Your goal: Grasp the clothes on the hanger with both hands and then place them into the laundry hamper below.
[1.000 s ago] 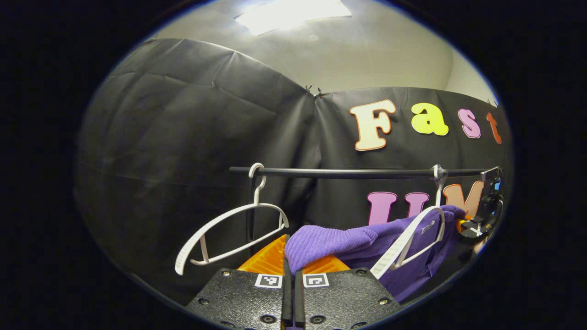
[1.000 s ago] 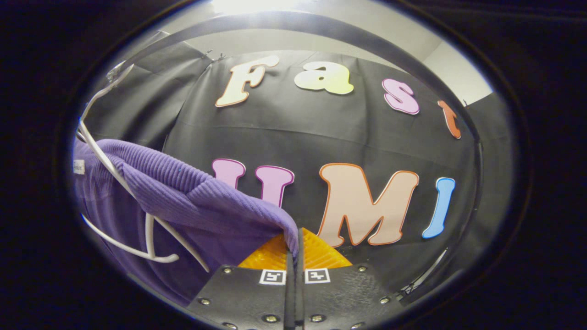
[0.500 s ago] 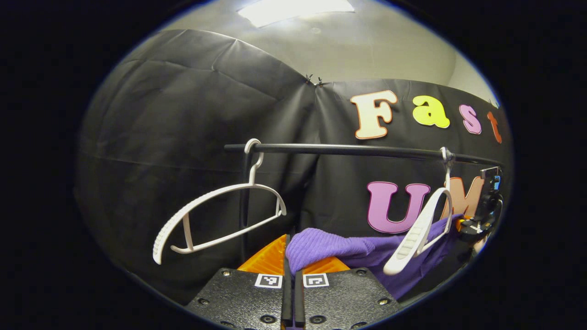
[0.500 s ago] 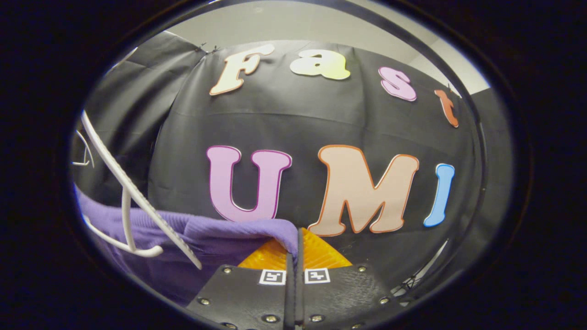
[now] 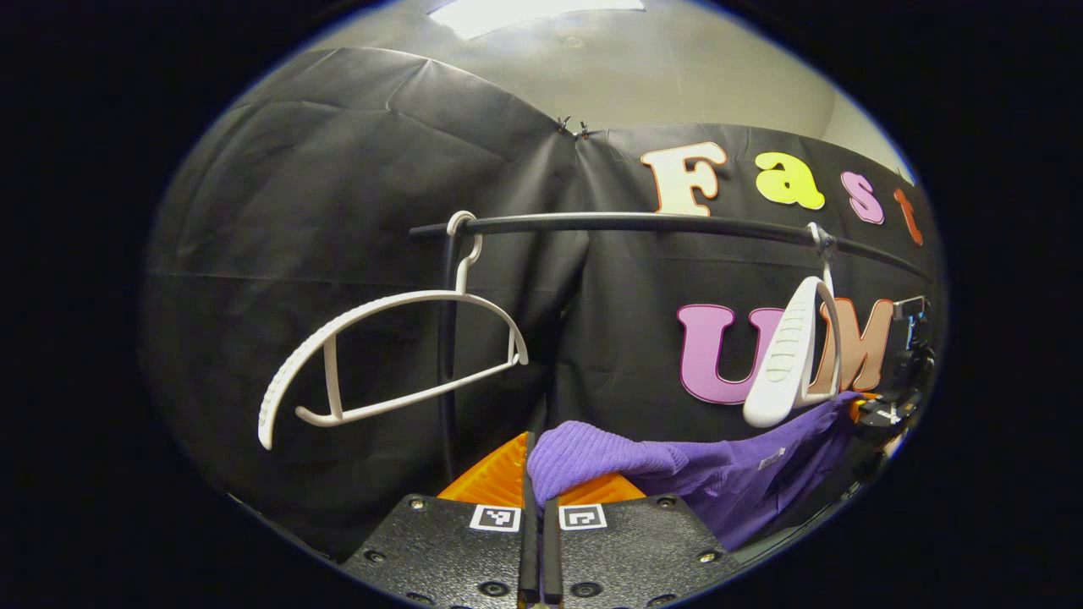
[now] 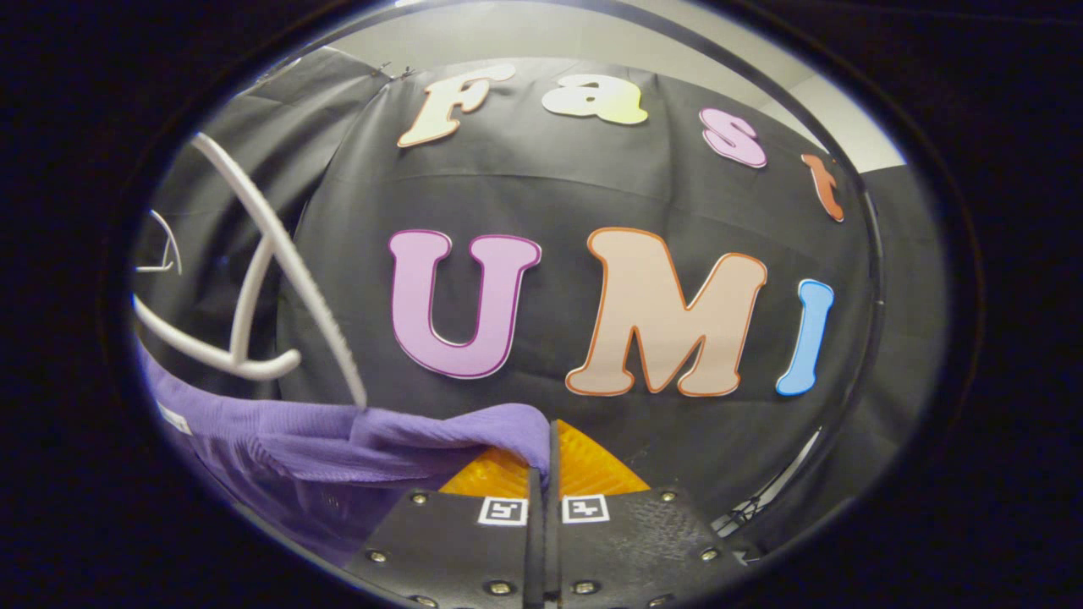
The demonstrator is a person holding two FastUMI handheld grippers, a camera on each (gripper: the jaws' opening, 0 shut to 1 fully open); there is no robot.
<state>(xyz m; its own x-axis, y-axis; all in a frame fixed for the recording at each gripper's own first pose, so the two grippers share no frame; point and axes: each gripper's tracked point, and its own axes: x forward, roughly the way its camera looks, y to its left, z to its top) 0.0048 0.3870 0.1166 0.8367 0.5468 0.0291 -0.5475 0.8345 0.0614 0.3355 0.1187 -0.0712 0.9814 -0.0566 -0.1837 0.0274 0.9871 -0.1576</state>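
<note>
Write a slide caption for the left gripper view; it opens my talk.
Left gripper pinches purple garment below two white hangers.

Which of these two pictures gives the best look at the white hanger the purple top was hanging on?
The left gripper view: the hanger shows whole, hooked on the rail above the purple top. The right gripper view shows the hanger close up, cut off at the edge.

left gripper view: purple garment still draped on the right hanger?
No. The purple garment hangs below the bare right hanger, stretched between the left tool and the far one.
</note>
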